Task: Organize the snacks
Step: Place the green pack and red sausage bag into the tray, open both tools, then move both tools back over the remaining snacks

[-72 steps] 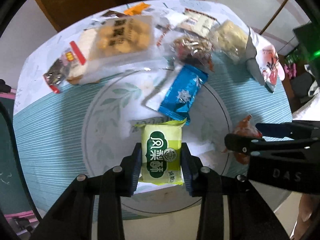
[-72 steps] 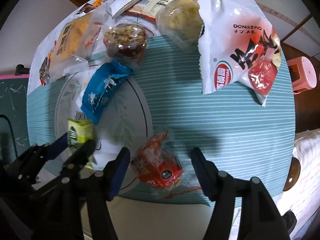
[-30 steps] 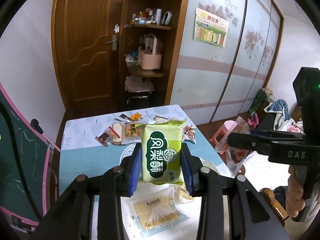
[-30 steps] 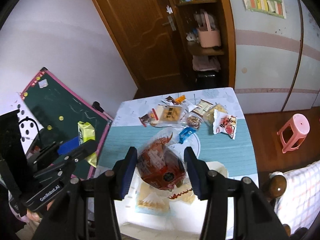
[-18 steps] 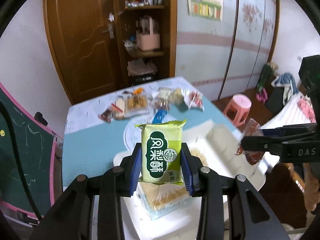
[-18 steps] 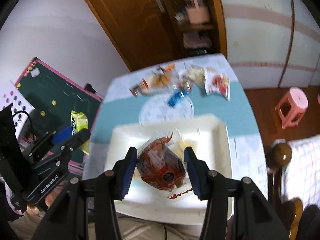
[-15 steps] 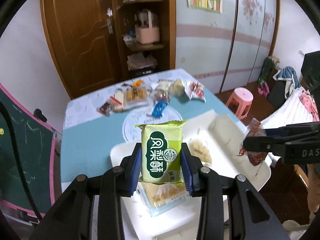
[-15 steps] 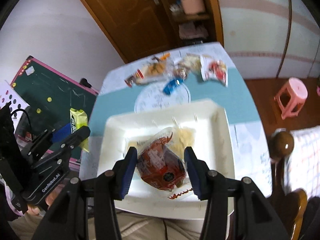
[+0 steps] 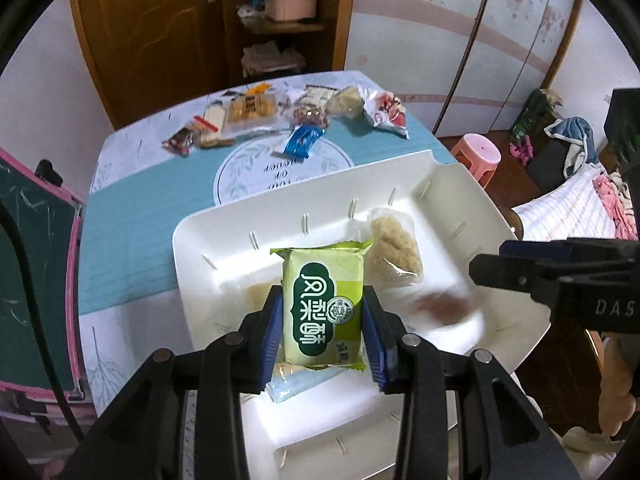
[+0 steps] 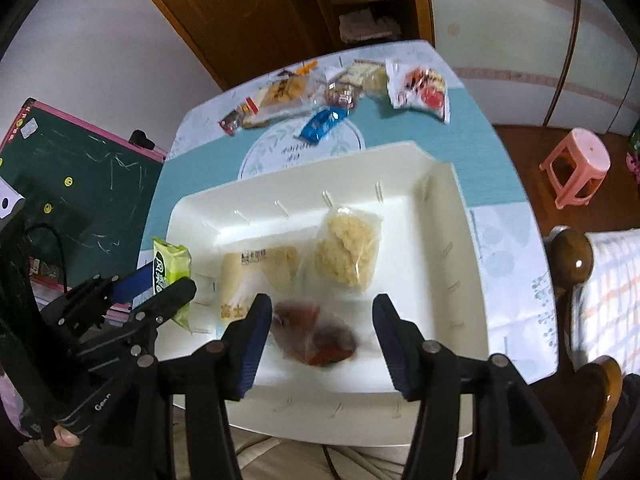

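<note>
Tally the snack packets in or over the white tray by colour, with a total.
Green: 1, the green packet clamped in the left gripper.
Cream: 2, the crumbly packet and the printed packet.
Red: 1, the red packet below the open right gripper.
Total: 4 at the white tray.

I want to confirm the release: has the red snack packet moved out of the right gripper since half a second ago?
Yes. The red snack packet has dropped from between the now open right gripper fingers onto the white tray floor, blurred.

One tray (image 10: 460,216); three snack packs in it; one green pack (image 9: 323,308) held.
</note>
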{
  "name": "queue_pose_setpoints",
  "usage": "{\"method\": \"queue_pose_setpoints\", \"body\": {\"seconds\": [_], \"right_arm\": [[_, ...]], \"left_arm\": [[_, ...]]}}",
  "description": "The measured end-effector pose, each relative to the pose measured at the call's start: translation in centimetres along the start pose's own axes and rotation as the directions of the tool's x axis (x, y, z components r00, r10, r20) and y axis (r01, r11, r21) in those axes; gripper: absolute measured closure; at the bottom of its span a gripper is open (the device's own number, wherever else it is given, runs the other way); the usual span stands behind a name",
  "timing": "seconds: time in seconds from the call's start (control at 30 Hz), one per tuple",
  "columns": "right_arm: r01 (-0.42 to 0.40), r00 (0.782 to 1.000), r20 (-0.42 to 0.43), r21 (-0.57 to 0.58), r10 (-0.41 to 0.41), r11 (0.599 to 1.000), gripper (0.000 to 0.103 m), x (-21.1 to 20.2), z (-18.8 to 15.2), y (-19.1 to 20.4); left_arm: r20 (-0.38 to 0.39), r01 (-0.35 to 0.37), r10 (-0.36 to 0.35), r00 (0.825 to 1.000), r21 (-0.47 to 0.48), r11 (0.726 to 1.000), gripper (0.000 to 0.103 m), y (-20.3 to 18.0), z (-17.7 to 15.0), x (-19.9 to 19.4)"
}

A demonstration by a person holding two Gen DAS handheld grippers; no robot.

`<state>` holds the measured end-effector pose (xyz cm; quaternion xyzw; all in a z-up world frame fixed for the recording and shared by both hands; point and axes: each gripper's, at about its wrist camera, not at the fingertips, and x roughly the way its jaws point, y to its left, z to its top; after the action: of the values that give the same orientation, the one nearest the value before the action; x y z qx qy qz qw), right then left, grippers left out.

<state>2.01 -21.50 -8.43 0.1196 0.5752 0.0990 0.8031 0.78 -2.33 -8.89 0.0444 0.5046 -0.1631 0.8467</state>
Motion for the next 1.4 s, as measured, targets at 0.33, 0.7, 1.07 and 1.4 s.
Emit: {"method": "queue_pose_setpoints", "body": {"seconds": [0.33, 0.7, 1.07, 1.4], "right_arm": [[0.009, 1.0, -0.006, -0.033, -0.01, 0.999, 0.048, 0.9, -0.1, 0.4], [0.014, 0.999, 0.037, -0.081, -0.011, 0.997, 0.048, 0.2, 0.0, 1.2], [0.008, 0.995, 0.098, -0.103, 0.003, 0.995, 0.048, -1.0, 0.8, 1.5], [0.012, 0.986, 0.164, -0.123, 0.008, 0.992, 0.04, -2.3, 1.9, 1.6]], "left_arm": [[0.05, 0.024, -0.022, 0.998, -0.037, 0.999, 0.018, 0.4, 0.7, -0.5], [0.093, 0.046, -0.043, 0.995, -0.032, 0.998, 0.018, 0.2, 0.9, -1.0], [0.181, 0.078, -0.072, 0.981, -0.029, 0.997, 0.015, 0.2, 2.0, -2.8], [0.255, 0.034, -0.025, 0.967, -0.031, 0.999, 0.012, 0.5, 3.7, -4.5]]}}
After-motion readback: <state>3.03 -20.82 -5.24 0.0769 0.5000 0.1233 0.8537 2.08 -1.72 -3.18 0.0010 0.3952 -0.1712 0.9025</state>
